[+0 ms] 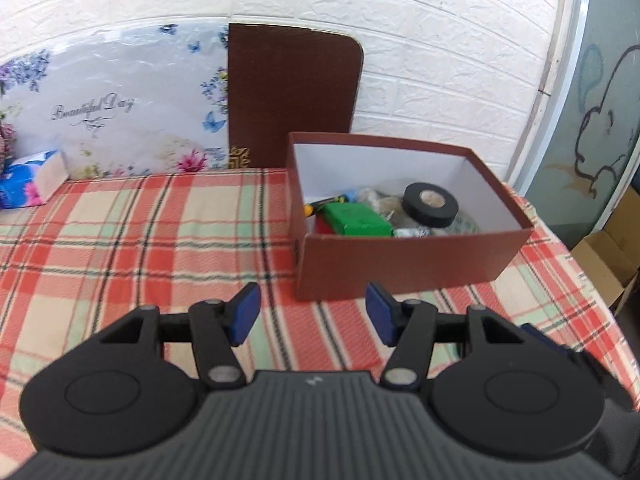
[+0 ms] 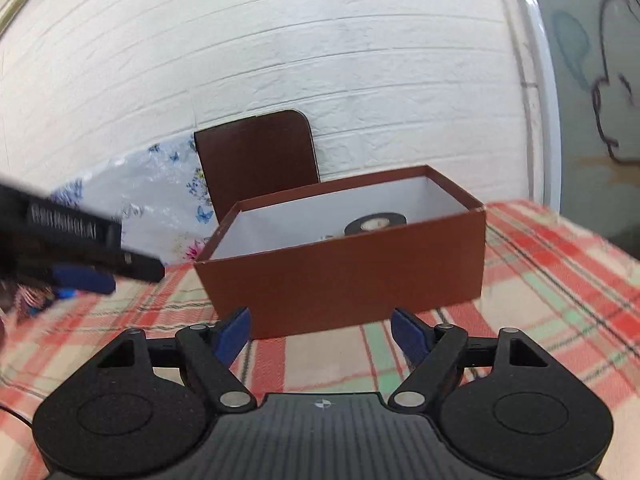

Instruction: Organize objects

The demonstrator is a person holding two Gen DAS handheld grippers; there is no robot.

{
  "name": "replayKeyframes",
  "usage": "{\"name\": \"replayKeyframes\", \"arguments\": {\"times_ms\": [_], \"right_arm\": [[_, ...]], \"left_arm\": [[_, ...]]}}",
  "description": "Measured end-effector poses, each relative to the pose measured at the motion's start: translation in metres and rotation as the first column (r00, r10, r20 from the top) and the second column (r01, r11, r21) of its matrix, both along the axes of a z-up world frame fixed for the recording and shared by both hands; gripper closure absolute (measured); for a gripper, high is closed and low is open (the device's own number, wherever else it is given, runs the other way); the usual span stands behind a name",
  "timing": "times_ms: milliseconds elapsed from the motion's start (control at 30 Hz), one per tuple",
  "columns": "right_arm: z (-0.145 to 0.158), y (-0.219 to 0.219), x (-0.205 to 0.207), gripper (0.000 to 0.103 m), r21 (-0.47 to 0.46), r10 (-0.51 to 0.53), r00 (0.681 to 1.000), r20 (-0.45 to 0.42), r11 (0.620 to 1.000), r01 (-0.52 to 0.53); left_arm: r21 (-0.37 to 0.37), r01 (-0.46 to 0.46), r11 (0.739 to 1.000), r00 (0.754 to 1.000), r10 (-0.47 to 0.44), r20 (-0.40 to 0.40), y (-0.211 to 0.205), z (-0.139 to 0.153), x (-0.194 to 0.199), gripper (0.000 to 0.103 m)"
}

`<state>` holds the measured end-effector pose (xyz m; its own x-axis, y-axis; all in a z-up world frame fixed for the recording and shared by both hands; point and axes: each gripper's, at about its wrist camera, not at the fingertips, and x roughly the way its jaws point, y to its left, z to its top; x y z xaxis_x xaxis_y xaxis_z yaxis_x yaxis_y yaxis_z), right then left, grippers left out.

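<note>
The open brown box point(image 1: 400, 264) sits on the checked cloth point(image 1: 120, 240) of the worktop, near the white brick wall point(image 1: 440, 60). Inside lie a black tape roll point(image 1: 430, 204), a green block point(image 1: 356, 220) and other small items. The left gripper point(image 1: 312, 314) hovers just before the box, fingers apart and empty. The right gripper point(image 2: 320, 334) faces the box's long side, fingers wide and empty.

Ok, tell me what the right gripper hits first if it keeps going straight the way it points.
Most likely the near wall of the brown box: it fills the line ahead of the open, empty right gripper. Only plaid tablecloth lies between; the depth is unclear.
</note>
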<state>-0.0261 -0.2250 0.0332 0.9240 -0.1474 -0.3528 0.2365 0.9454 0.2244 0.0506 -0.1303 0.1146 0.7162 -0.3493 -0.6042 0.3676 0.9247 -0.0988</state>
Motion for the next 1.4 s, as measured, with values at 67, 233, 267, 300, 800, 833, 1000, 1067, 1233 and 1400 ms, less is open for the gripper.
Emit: {"name": "replayKeyframes", "arguments": {"times_ms": [67, 233, 267, 300, 800, 833, 1000, 1067, 1233, 1400], "right_arm": [[0.006, 0.000, -0.016, 0.020, 0.038, -0.010, 1.000, 0.004, 0.999, 0.010], [0.010, 0.000, -0.050, 0.007, 0.111, -0.027, 0.999, 0.021, 0.994, 0.024], [0.009, 0.002, -0.057, 0.006, 0.118, -0.026, 0.999, 0.024, 0.993, 0.023], [0.009, 0.005, -0.067, 0.006, 0.121, -0.024, 0.999, 0.025, 0.992, 0.021], [0.001, 0.026, -0.124, 0.003, 0.121, -0.008, 1.000, 0.028, 0.993, 0.005], [0.002, 0.024, -0.122, 0.003, 0.124, -0.014, 1.000, 0.027, 0.992, 0.010], [0.000, 0.018, -0.104, 0.003, 0.130, -0.027, 1.000, 0.008, 0.991, 0.026], [-0.001, 0.016, -0.096, 0.003, 0.132, -0.029, 1.000, -0.001, 0.991, 0.029], [-0.001, 0.014, -0.077, 0.002, 0.144, -0.011, 0.999, -0.030, 0.989, 0.015], [0.013, 0.011, -0.060, 0.001, 0.105, 0.024, 0.998, -0.056, 0.994, -0.018]], "left_arm": [[0.034, -0.011, 0.999, 1.000, 0.011, 0.010, 0.003, -0.002, -0.013, 0.039], [0.096, -0.035, 0.995, 0.998, 0.030, 0.046, 0.012, -0.007, -0.048, 0.019], [0.106, -0.041, 0.994, 0.998, 0.035, 0.056, 0.014, -0.009, -0.055, 0.017], [0.113, -0.047, 0.993, 0.997, 0.040, 0.063, 0.016, -0.011, -0.062, 0.014], [0.177, -0.051, 0.983, 0.998, 0.042, 0.053, 0.022, -0.035, -0.120, 0.000], [0.180, -0.047, 0.983, 0.998, 0.039, 0.052, 0.020, -0.035, -0.119, 0.000], [0.187, -0.051, 0.981, 0.998, 0.045, 0.033, 0.012, -0.040, -0.105, 0.000], [0.189, -0.061, 0.980, 0.998, 0.055, 0.035, 0.011, -0.041, -0.099, 0.000], [0.212, -0.080, 0.974, 0.996, 0.072, 0.045, 0.016, -0.045, -0.090, 0.000], [0.190, -0.102, 0.976, 0.995, 0.099, 0.027, 0.022, -0.042, -0.082, 0.000]]}}
